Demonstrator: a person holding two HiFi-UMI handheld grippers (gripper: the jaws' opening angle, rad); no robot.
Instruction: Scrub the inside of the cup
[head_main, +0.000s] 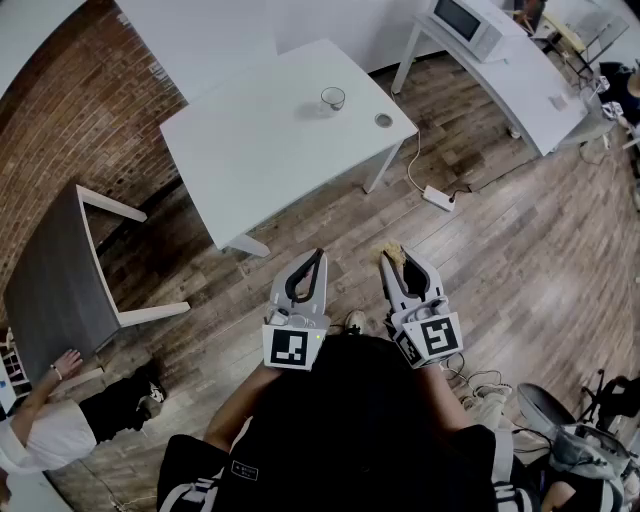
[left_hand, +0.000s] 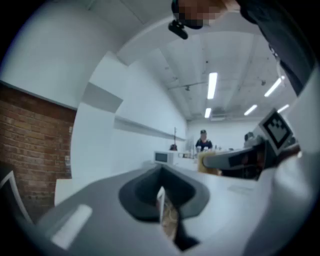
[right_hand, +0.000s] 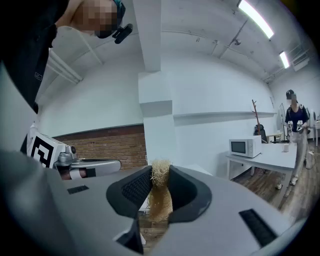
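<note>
— Head view, seeing what?
— Spotting the cup (head_main: 333, 98) standing upright near the far right corner of the desk (head_main: 250, 150), well apart from the left claw (head_main: 316, 258) and the right claw (head_main: 394, 262).
— Left gripper view?
— Showing the left claw (left_hand: 161, 175) pressing fully together, gripping nothing.
— Right gripper view?
— Showing the right claw (right_hand: 160, 175) clamping a straw-coloured scrubber (right_hand: 159, 197).

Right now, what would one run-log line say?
left gripper: shut, empty | right gripper: shut on fibre scrubber | glass cup: on white table, untouched
</note>
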